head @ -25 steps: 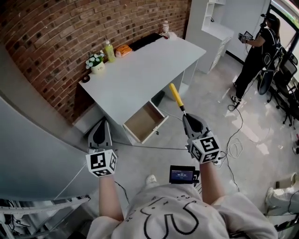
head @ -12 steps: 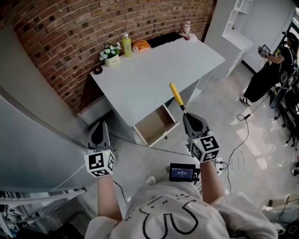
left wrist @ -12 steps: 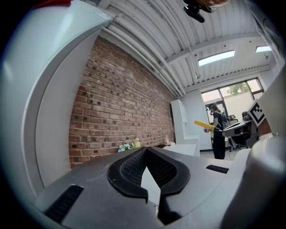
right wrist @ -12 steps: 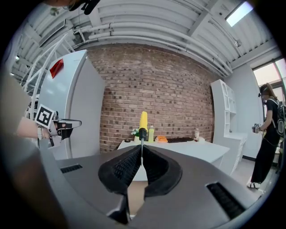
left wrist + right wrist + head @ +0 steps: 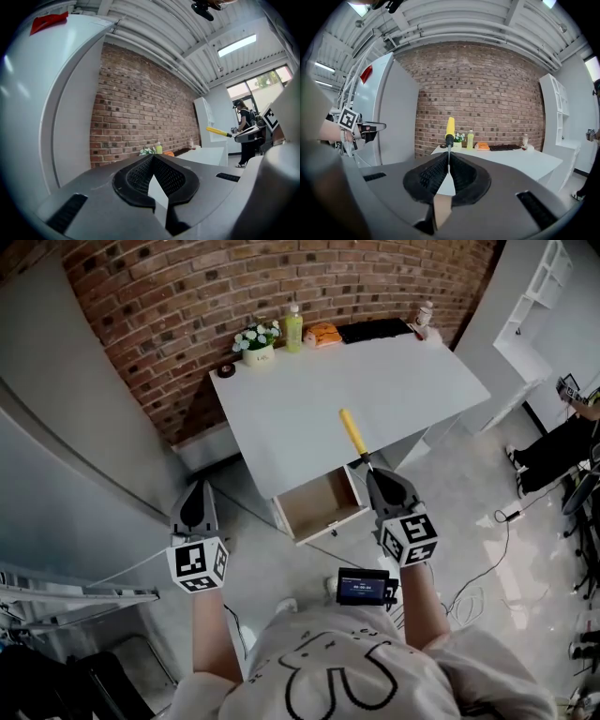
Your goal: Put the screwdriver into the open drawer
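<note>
My right gripper (image 5: 377,476) is shut on the metal shaft of a screwdriver (image 5: 353,433) whose yellow handle points forward and up over the white desk (image 5: 309,399). In the right gripper view the screwdriver (image 5: 449,131) sticks straight out from the tips of my right gripper (image 5: 448,160). The open drawer (image 5: 319,505) hangs out of the desk's near side, just left of and below the screwdriver tip; its inside looks bare. My left gripper (image 5: 196,495) is shut with nothing in it, held to the left over the floor. Its tips (image 5: 153,157) meet in the left gripper view.
At the desk's back edge stand a flower pot (image 5: 258,341), a green bottle (image 5: 294,328), an orange pack (image 5: 323,333) and a black keyboard (image 5: 373,329), against a brick wall (image 5: 234,287). A grey cabinet (image 5: 66,456) stands left. A person (image 5: 562,442) stands far right.
The view has swung so the desk and drawer now lie more squarely ahead and nearer. Both grippers keep their pose in the picture, the right one still gripping the screwdriver.
</note>
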Available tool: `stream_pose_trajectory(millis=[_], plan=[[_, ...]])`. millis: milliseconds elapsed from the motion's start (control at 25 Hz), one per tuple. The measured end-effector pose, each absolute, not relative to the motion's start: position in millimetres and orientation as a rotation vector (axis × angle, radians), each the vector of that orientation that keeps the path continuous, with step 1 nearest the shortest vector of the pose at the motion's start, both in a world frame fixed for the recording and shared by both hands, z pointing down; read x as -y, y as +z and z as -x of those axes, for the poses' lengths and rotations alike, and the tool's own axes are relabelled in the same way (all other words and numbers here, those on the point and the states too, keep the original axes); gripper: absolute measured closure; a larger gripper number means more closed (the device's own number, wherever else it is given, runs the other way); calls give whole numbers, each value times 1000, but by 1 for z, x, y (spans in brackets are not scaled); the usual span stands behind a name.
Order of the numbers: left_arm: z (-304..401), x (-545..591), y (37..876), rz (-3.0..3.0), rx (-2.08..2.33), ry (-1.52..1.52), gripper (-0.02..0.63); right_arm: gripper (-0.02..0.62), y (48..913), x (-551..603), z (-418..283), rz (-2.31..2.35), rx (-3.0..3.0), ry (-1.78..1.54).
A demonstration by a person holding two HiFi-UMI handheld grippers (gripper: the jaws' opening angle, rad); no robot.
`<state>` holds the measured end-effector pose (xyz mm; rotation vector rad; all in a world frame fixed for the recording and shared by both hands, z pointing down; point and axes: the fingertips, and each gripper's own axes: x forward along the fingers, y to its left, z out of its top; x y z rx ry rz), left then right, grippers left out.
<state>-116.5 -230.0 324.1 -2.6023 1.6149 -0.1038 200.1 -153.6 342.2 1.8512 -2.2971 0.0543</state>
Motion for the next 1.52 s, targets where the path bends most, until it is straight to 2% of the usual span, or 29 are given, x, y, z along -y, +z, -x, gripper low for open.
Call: stream_pose_trajectory(millis=[400,840,1520], plan=[[96,203,345,2479,-1874,-148,594,569,366,182,-231,-1621,2437,100],[86,148,409,2390,-2159,-258,594,569,421,187,-233,-1324,2519,194],[89,129,497,2506,-2188,-405,594,569,523,161,-220,-1187,2434,358]])
